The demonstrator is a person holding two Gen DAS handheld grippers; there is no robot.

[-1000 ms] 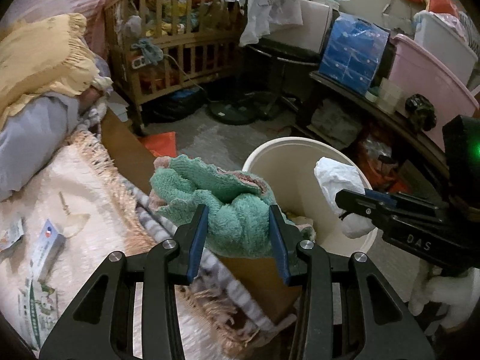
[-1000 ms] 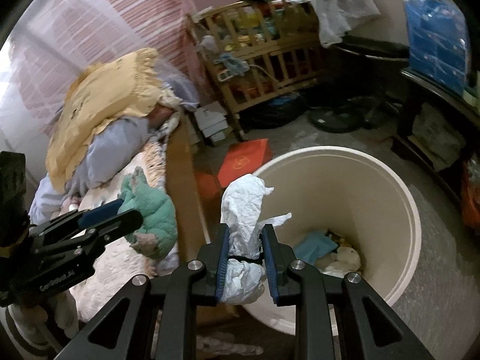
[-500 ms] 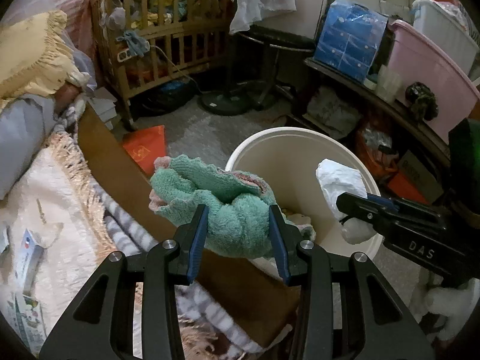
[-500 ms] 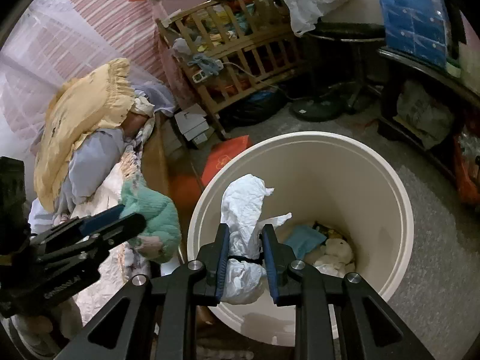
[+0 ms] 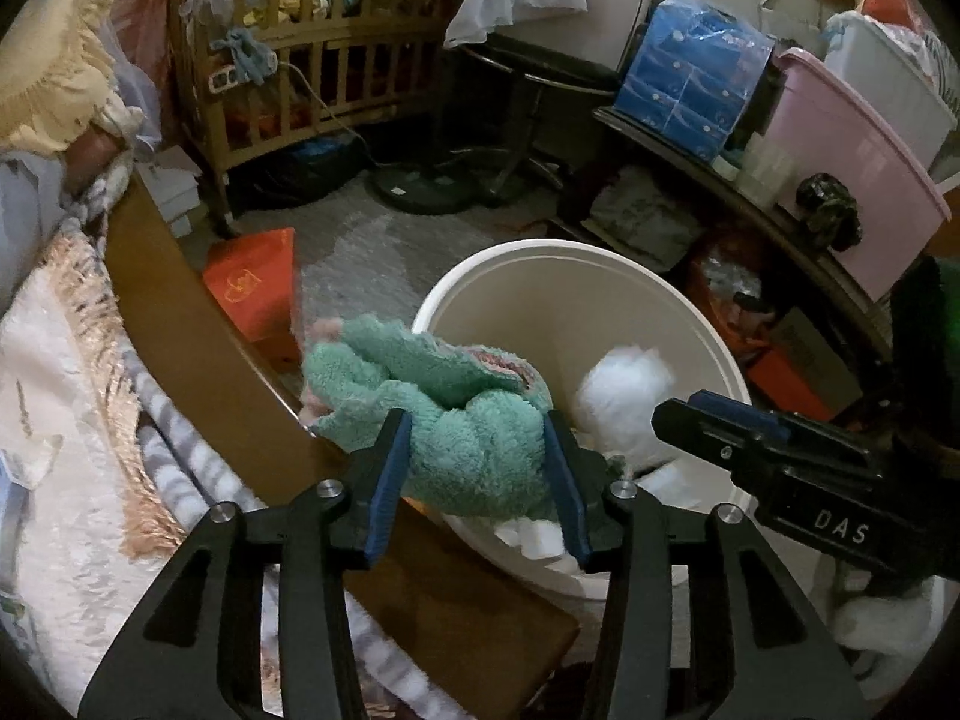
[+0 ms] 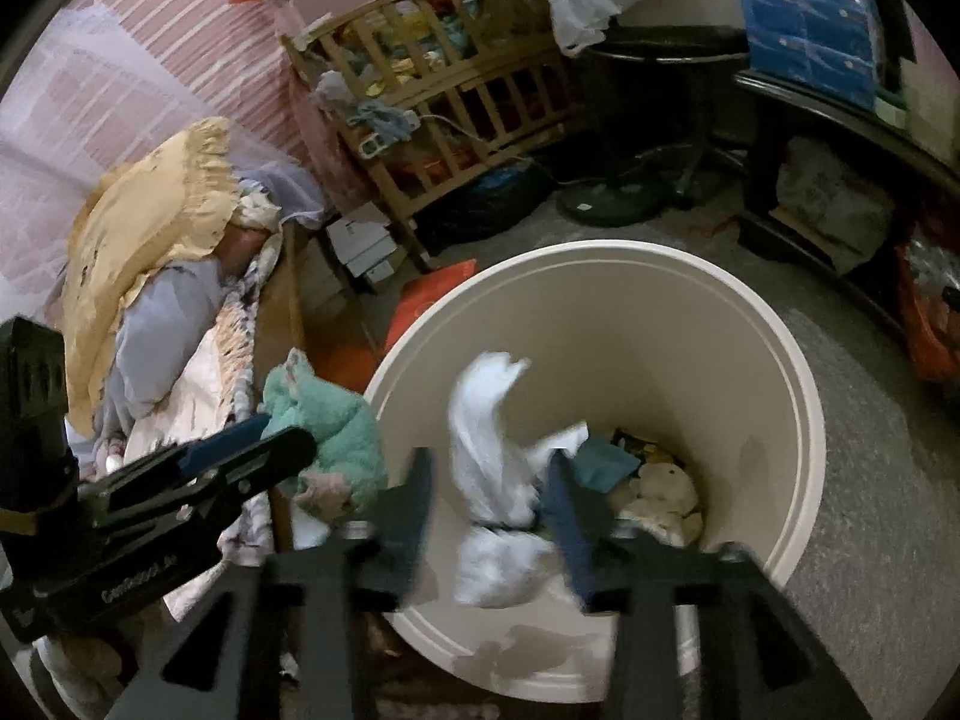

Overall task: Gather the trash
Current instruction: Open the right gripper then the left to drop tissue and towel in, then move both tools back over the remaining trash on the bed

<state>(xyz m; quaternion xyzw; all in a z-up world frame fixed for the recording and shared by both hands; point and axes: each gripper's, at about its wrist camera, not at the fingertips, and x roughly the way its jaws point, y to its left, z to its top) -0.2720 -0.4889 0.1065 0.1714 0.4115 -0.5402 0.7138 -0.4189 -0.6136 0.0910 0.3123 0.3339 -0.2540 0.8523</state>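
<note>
My left gripper (image 5: 477, 468) hangs at the near rim of the cream bin (image 5: 576, 249). A green fluffy cloth (image 5: 456, 420) fills the gap between its blue pads, which still touch it while the jaws are opening. In the right wrist view, my right gripper (image 6: 489, 498) is over the bin (image 6: 600, 249) with its jaws opening. A crumpled white paper (image 6: 492, 432) is blurred between the parted fingers, loose from the left pad. The green cloth (image 6: 336, 426) shows at the left, beside the bin. In the left wrist view the white paper (image 5: 624, 402) is inside the bin.
Blue and cream scraps (image 6: 636, 474) lie at the bin's bottom. A wooden bed edge (image 5: 180, 324) runs along the bin's left, with a red box (image 5: 252, 288) on the floor behind it. Farther back are a wooden crib (image 5: 312, 60), a fan base (image 5: 432, 192) and a pink tub (image 5: 840, 138).
Both grippers moved closer over the bin. The right jaws, shut on the white paper before, have parted and the paper is slipping down. The left jaws stand slightly wider around the green cloth.
</note>
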